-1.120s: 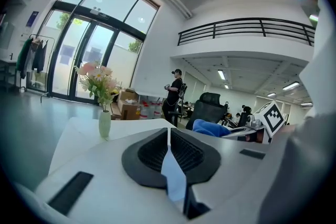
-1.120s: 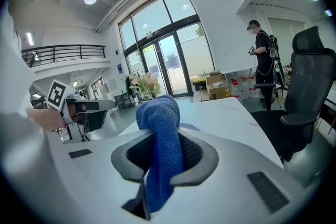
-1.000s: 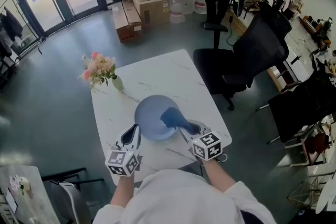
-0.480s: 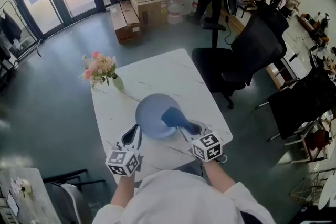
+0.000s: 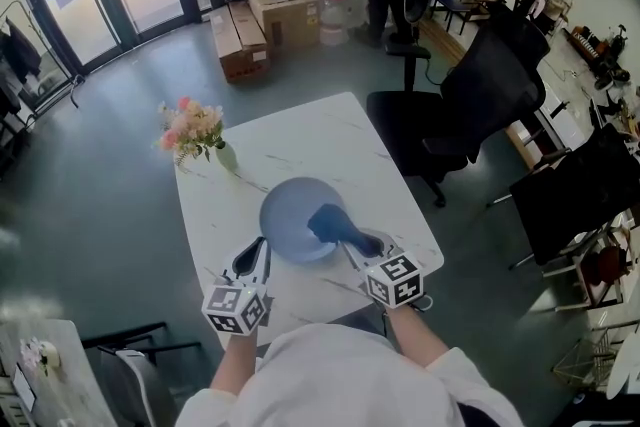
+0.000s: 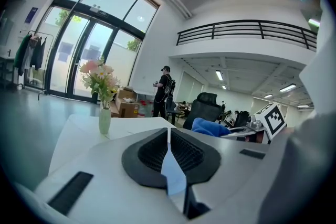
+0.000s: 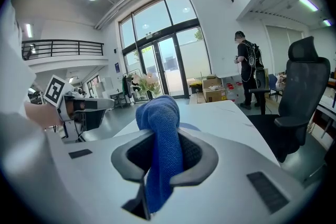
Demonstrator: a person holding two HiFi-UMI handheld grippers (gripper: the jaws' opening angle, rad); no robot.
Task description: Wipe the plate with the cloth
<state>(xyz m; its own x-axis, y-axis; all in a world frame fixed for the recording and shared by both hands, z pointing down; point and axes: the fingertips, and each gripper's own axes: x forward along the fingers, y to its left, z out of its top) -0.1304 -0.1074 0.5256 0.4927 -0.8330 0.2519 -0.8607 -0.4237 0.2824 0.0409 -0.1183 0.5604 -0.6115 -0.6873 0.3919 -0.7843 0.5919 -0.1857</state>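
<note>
The round, smooth pale-blue plate [image 5: 290, 210] lies on the near half of the white marbled table [image 5: 320, 135]. The left hand-held gripper [image 5: 261, 250] pinches its thin near-left rim. The right hand-held gripper [image 5: 349, 240] clamps a bunched, nubby blue cloth [image 5: 325, 220] over the plate's right side.

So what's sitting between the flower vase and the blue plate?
Nothing: in the head view the stretch of table between the vase and the plate is bare.
</note>
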